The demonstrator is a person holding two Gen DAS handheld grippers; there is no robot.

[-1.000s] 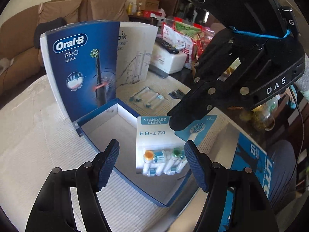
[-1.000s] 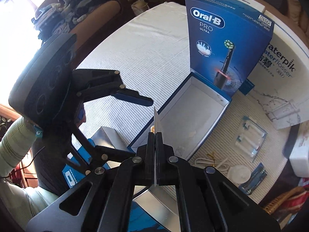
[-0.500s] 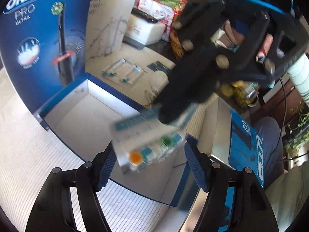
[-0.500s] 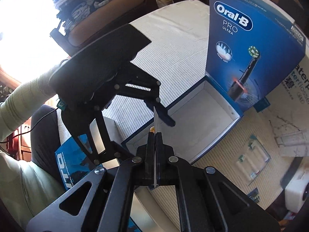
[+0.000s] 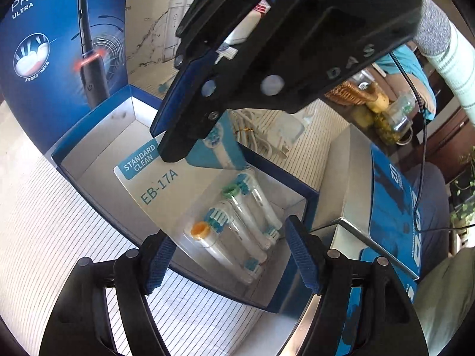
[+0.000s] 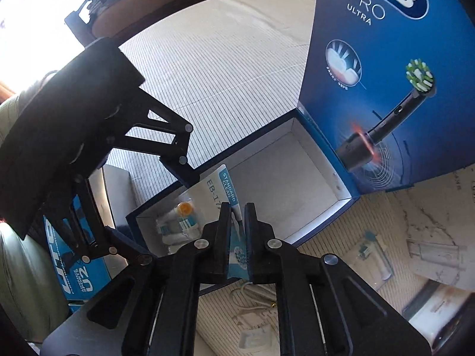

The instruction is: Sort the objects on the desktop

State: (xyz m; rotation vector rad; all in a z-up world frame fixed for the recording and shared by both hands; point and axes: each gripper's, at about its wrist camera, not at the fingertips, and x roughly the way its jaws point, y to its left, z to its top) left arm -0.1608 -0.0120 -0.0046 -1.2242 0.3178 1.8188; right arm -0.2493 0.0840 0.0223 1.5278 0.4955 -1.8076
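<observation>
A blister pack of brush heads, labelled EB-17A, lies tilted in the open blue Oral-B box; the pack also shows in the right wrist view. My right gripper stands just above the pack's card edge with a narrow gap between its fingers, the card loose between them. In the left wrist view it hangs over the pack's top. My left gripper is open and empty over the box's near end.
The box's tall blue lid stands upright behind it. A silver and blue box lies to the right. A white charger with cable, loose brush-head packets and a Waterpik carton lie beyond.
My right gripper has lowered the blister pack into the box and opened a little, so the pack now rests inside. My left gripper has moved in closer over the box.
</observation>
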